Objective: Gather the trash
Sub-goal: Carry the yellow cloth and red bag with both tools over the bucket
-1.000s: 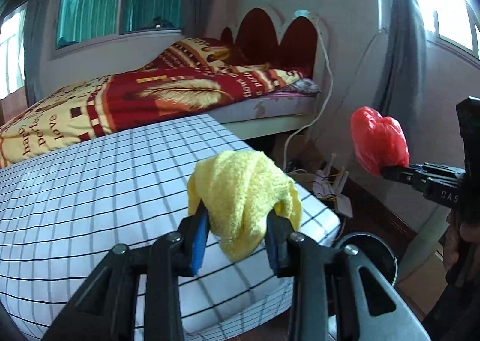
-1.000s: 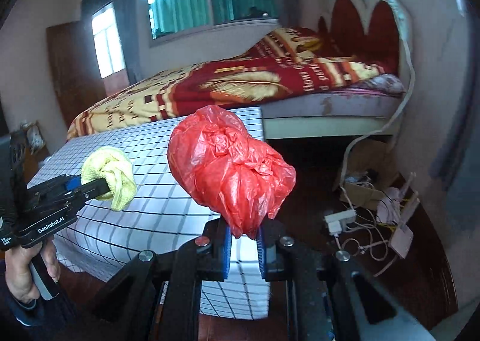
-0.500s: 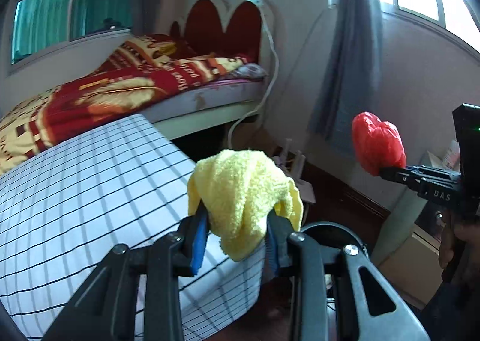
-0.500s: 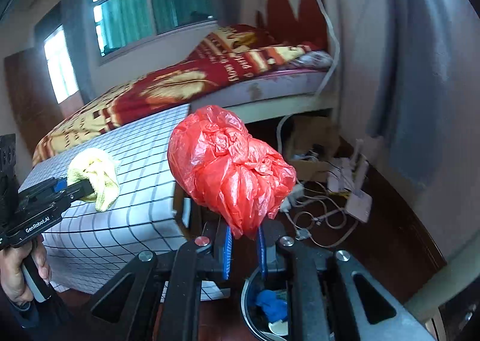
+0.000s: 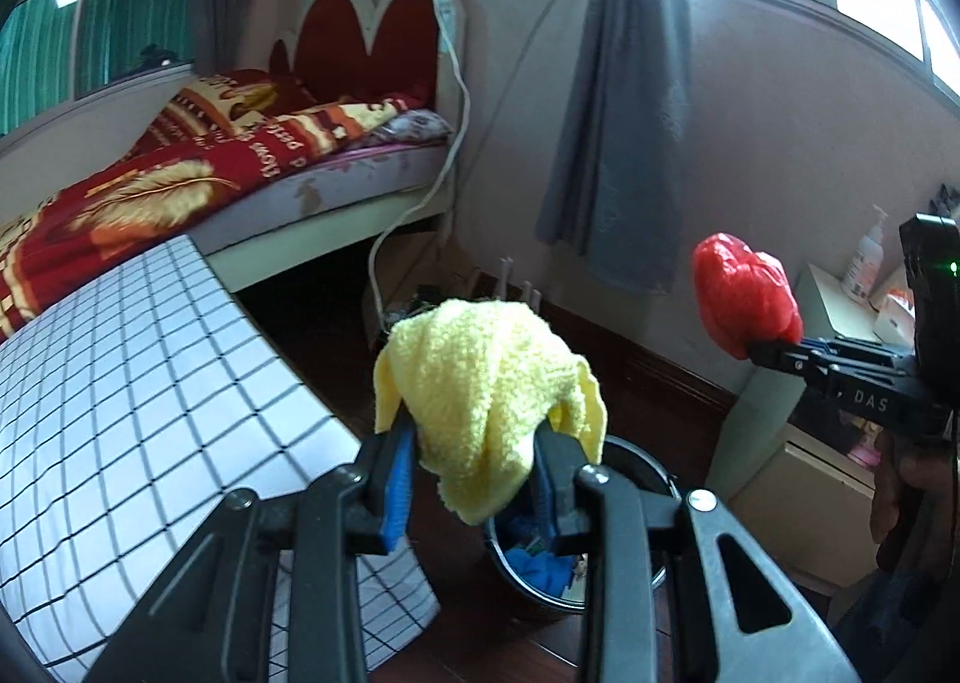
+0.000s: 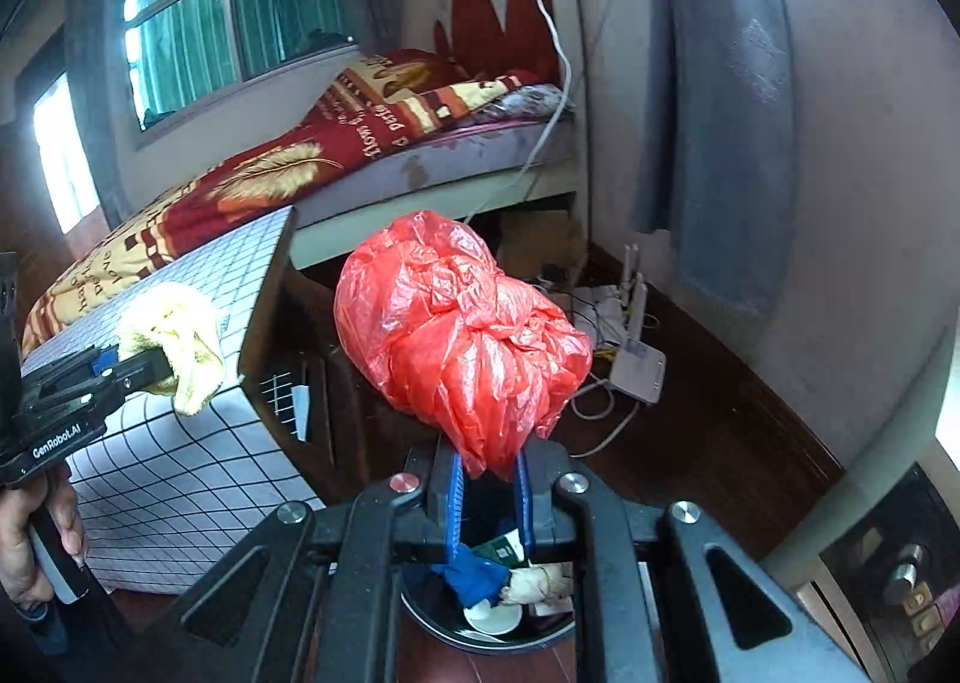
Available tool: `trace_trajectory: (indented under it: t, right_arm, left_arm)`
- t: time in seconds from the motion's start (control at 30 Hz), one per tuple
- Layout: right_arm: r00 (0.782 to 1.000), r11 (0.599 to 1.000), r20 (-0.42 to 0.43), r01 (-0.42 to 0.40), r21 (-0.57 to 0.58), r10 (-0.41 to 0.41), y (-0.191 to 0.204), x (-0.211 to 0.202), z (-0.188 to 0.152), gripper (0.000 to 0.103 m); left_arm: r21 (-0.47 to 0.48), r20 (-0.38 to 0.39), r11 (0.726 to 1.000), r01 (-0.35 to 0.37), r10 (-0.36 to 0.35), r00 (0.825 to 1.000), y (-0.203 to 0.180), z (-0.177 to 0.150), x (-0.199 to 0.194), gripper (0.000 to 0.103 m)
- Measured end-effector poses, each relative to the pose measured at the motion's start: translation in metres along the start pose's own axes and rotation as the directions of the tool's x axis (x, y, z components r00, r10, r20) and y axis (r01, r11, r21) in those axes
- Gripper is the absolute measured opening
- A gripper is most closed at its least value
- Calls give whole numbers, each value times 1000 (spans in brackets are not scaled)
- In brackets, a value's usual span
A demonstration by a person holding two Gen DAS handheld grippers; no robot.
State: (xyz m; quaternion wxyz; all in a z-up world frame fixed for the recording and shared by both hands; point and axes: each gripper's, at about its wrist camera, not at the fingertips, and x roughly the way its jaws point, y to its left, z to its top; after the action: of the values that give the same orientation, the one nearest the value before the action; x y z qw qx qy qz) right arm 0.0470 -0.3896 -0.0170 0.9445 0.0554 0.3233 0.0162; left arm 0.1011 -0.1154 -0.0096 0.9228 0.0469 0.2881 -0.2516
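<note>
My left gripper [image 5: 474, 473] is shut on a crumpled yellow cloth [image 5: 480, 377] and holds it in the air above a black trash bin [image 5: 636, 467] on the floor. My right gripper [image 6: 489, 488] is shut on a scrunched red plastic bag [image 6: 456, 323], held right above the same bin [image 6: 456, 623], which holds blue and white trash. Each gripper shows in the other's view: the right one with the red bag [image 5: 741, 293], the left one with the yellow cloth [image 6: 174, 335].
A table with a white checked cloth [image 5: 138, 401] stands left of the bin. A bed with a red blanket [image 5: 180, 173] lies behind. A router and cables [image 6: 630, 359] lie on the floor by the wall. A grey curtain [image 5: 624, 101] hangs beyond.
Both grippers have swung right, off the checked table towards the wall. The black bin has come into view below both of them. Both still hold their loads.
</note>
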Motion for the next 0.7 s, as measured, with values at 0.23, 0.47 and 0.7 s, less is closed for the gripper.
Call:
trace_trajectory:
  t: [0.23,0.47,0.7]
  right_arm:
    - [999,999,-33,33,22,-33,-15,3,-14,15]
    - [996,997,-59,71,20,-69,-26,13,-27,15]
    - [991,997,-107,76,4,-75,-34,31,-44,15]
  left_arm:
    - [31,-29,999,40,-39,999,-22,-4,21,34]
    - [28,-51,998,58,-57,997,-35,-16,40,34]
    - [17,-76,997,82,-80,994,-45,-33,60,34]
